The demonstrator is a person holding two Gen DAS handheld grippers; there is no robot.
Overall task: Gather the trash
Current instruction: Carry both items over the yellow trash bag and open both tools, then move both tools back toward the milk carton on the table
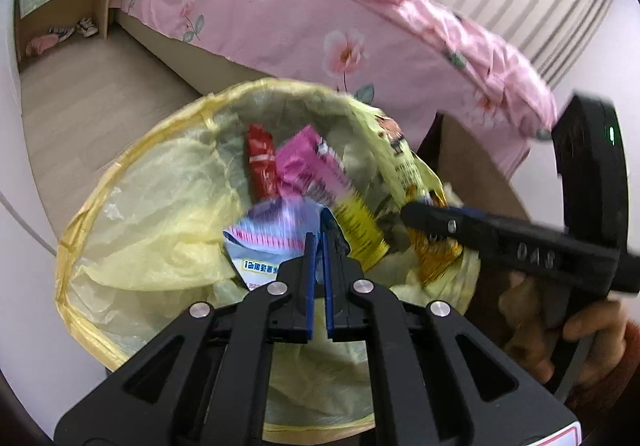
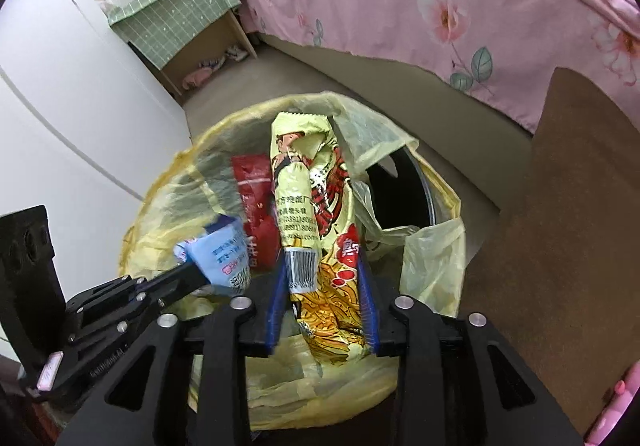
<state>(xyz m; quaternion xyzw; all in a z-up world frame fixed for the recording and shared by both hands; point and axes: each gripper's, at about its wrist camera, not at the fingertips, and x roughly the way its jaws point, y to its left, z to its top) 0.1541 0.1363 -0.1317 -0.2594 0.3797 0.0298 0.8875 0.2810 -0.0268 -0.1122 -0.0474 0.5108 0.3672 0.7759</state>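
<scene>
Hovering over the lined trash bin [image 1: 120, 165], both hand-held grippers angle steeply downward toward its mouth. The right hand [image 1: 560, 326] wraps the handle of its tool, fingers curled beneath, with a reddish sleeve at the wrist.

Left gripper [image 1: 320, 234]: jaws nearly together, clamped on a pale blue packet [image 1: 272, 242]. The packet sits at the fingertips, above the bin's interior, and fans out ahead of them and to the left. In the right wrist view the same packet [image 2: 224, 254] projects up and to the right from the fingertips.

Right gripper [image 2: 322, 262]: jaws stand well apart, with a yellow noodle wrapper [image 2: 312, 197] between the blue pads. A narrow gap shows beside the left pad, so no firm pinch is evident. The wrapper's long axis runs along the fingers, its crumpled far end pointing away from the camera, over the bin's far rim. Its printed lower end lies back between the fingers.

Inside the liner lie a red wrapper [image 1: 262, 161] and a pink wrapper [image 1: 308, 165], side by side. The bin stands on the floor beside a bed [image 1: 280, 5] with pink floral covers.
</scene>
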